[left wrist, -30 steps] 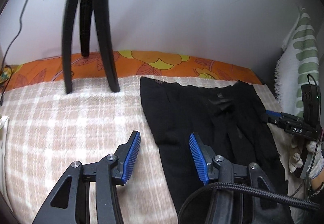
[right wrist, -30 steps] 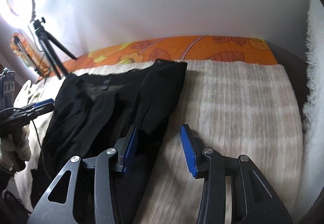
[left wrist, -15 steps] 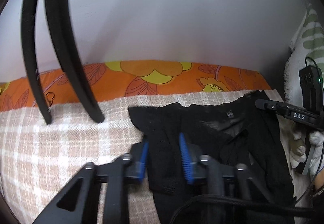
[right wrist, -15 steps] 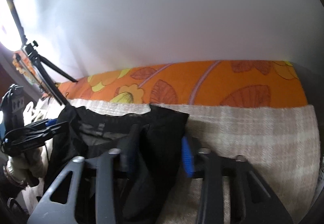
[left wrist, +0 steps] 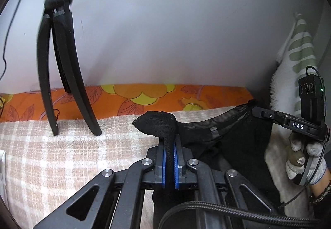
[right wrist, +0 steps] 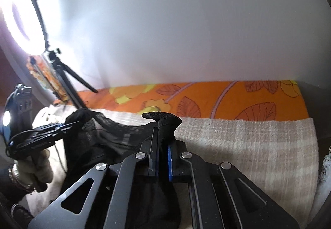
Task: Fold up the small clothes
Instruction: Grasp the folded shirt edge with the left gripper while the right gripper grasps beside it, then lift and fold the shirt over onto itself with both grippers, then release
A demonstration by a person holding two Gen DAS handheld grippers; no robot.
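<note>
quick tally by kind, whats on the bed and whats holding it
black garment: 1
grippers, both shut on it: 2 (left gripper, right gripper)
tripod: 1
checked blanket: 1
total: 5

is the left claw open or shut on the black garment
Shut on it: the left claw has its blue pads pinching a corner of the black garment.

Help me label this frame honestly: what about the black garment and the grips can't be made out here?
- Black garment, lower part: hidden by the left gripper body in the left wrist view, and by the right gripper body in the right wrist view.
- Fabric between the pads: covered by the closed jaws in both views.
- Garment type: unclear; it is bunched and dark.
- Ring light: overexposed in the right wrist view.
</note>
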